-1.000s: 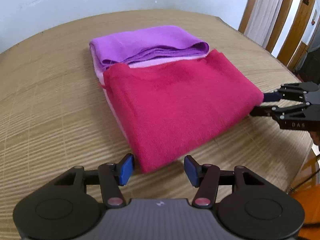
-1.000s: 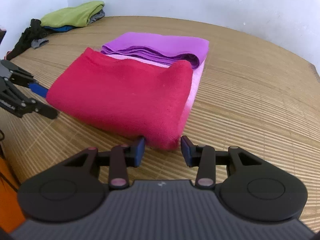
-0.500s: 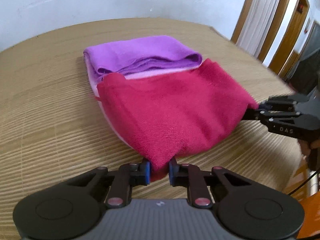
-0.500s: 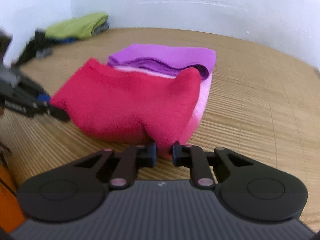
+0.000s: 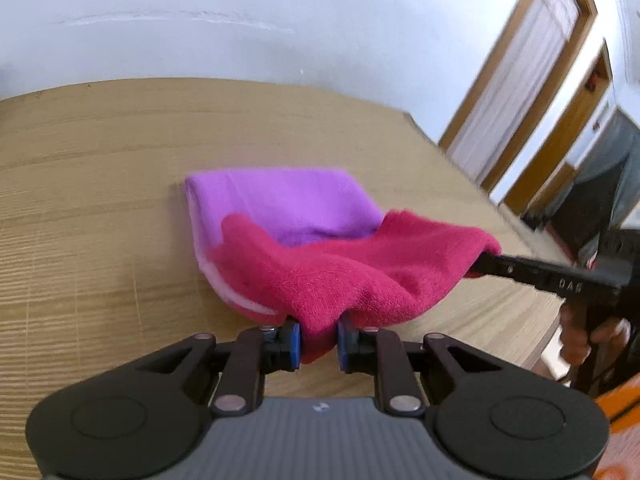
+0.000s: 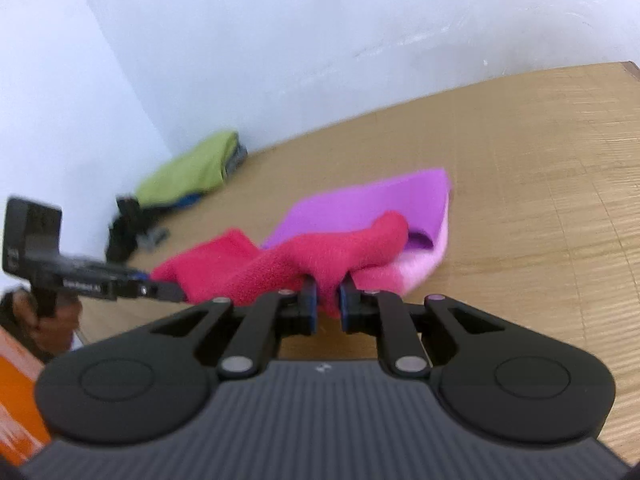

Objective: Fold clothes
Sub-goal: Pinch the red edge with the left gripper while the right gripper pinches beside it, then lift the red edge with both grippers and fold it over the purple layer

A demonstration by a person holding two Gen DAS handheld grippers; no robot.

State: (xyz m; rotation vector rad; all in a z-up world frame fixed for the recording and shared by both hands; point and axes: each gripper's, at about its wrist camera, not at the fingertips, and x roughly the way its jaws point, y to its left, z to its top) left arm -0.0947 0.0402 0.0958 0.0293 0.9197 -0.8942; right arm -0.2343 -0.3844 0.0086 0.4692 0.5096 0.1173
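Both grippers have closed and risen since a second ago, when their jaws stood wide on either side of the red cloth's near edge while it lay flat. Now the left gripper [image 5: 319,338] is pinched narrow on one near corner of the red cloth [image 5: 340,276], and the right gripper [image 6: 328,307] is pinched the same way on the other corner, so each holds a bunched tuft of the fabric between its blue pads [image 5: 294,338].

Between the two grips the red cloth sags and wrinkles, its near edge off the wooden table [image 5: 100,200] while its far part rests against the purple folded cloth [image 5: 288,204]. A pale pink layer [image 6: 420,268] shows under the red cloth, beside the purple one.

By my reading, the step in hand is a fold of the red cloth: the lifted near edge looks bound toward the purple cloth. That would call for both grips to travel together and level, so the edge lands straight instead of twisted, and to let go only once the fabric lies down.

Farther off from the red cloth, against the wall, sits a green pile of clothes [image 6: 188,172] with dark items [image 6: 124,232] beside it.
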